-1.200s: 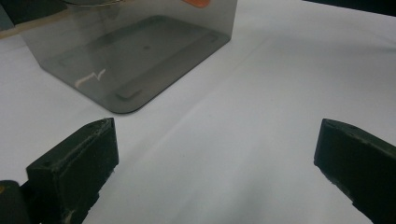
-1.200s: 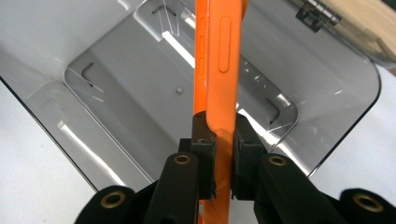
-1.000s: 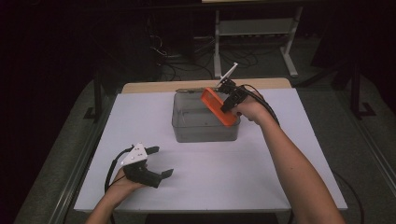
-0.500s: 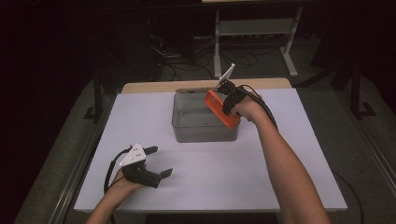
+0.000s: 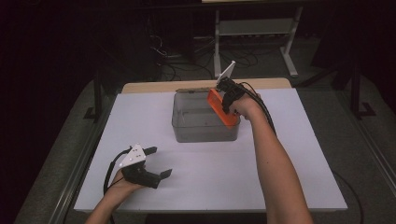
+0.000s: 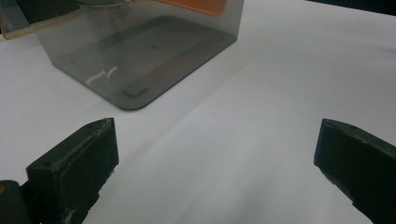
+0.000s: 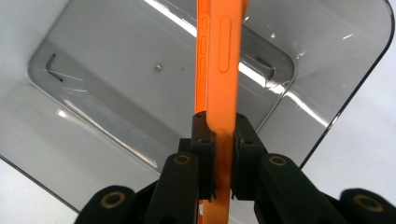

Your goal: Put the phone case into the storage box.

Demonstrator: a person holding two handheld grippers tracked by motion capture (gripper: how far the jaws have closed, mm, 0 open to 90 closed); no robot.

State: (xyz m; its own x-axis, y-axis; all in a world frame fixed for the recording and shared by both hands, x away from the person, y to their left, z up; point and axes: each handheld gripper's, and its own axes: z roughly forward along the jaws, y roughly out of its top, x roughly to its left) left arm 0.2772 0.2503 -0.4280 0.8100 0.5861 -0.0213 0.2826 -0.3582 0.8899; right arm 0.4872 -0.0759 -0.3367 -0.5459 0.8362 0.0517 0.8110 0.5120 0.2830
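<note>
A flat orange phone case (image 5: 220, 108) hangs tilted over the right side of a smoky clear plastic bin (image 5: 187, 128), held edge-on by my right gripper (image 5: 227, 97), which is shut on it. In the right gripper view the case (image 7: 219, 60) runs up from between the black jaws (image 7: 218, 140), with the bin's bare floor (image 7: 116, 84) below it. My left gripper (image 5: 156, 162) rests low on the white table near the front left, open, with nothing between its fingers (image 6: 74, 163). The bin's corner (image 6: 140, 60) lies ahead of it.
The white table (image 5: 289, 158) has free room around the bin and at the front right. A wooden strip (image 5: 149, 87) runs along the far edge. Behind it stand a metal frame (image 5: 261, 28) and cables on the dark floor.
My right gripper has shifted slightly with the orange case over the bin's right side. The left gripper has stayed put.
</note>
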